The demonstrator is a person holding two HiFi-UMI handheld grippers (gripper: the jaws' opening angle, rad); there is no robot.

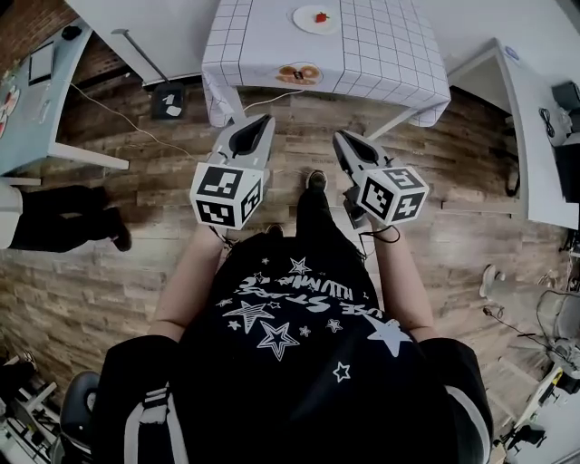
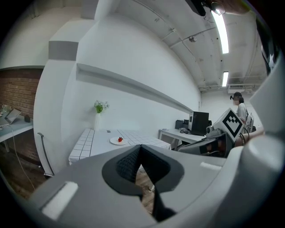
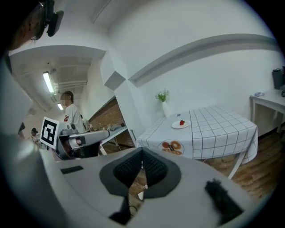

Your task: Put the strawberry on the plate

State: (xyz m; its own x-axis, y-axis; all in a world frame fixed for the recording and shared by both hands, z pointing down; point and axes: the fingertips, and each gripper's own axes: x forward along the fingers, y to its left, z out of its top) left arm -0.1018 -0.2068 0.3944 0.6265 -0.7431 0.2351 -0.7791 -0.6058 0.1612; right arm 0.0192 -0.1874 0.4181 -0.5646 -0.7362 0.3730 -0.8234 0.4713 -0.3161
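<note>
Fingers on my left gripper (image 2: 140,149) and right gripper (image 3: 142,152) are pressed together, holding nothing. Well ahead of me, the strawberry (image 1: 322,16) already sits on the plate (image 1: 303,22) on the surface (image 1: 381,50). I judge nothing is left to place, so I'd stay back and not disturb it.

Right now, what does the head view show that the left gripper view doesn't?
Only the head view: the person's star-printed shirt and the doughnut picture at the table edge. Only the left gripper view: a vase with green stems, and ceiling lights. Both: the strawberry on the plate on the checked table.
</note>
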